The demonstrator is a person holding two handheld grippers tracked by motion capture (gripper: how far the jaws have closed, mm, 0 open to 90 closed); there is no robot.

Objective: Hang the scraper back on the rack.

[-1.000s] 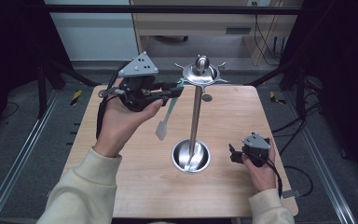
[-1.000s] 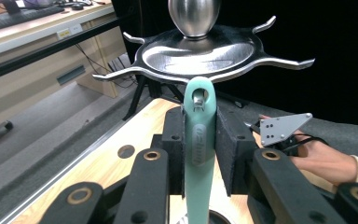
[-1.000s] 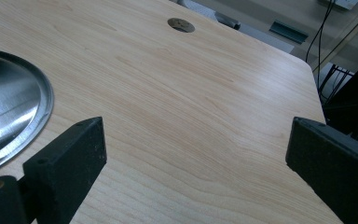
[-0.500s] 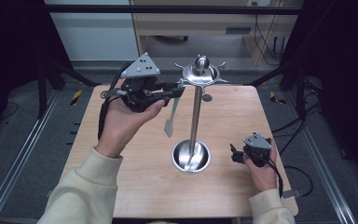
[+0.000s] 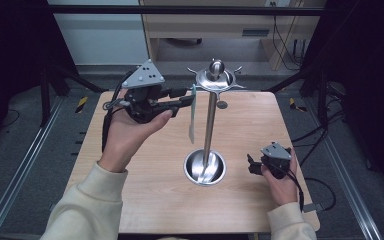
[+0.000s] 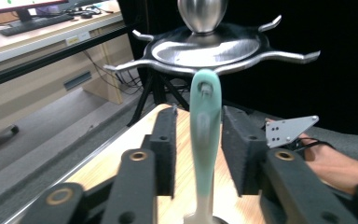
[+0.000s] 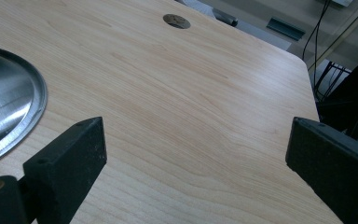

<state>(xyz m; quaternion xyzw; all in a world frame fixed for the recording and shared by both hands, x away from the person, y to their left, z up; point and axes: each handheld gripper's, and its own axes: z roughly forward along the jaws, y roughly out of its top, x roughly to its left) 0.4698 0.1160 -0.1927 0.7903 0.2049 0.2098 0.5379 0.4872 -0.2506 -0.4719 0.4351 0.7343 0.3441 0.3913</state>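
Spatula (image 6: pixel 204 140) hangs by the hole in its green handle from a hook of the steel rack (image 5: pixel 210 125), blade down toward the rack's round base, and it sits between the jaws of your left hand-held gripper (image 5: pixel 186 100). In the left gripper view both pads stand a little off the handle, one on each side, so the jaws are open and not clamping it. Whether the hole is fully seated on the hook is hard to tell from here.

You look to be at the hanging step, with the grip let go. If so, the next move calls for drawing the left hand-held gripper straight back along its own line, without brushing the handle, which would likely swing or slip off the hook.

Your left hand (image 5: pixel 130 132) is raised above the tabletop (image 5: pixel 145 200), palm turned in, holding the tool level and pointed at the rack's top. Your right hand-held gripper (image 5: pixel 252 164) rests low on the tabletop just right of the base, jaws spread wide with nothing between them.
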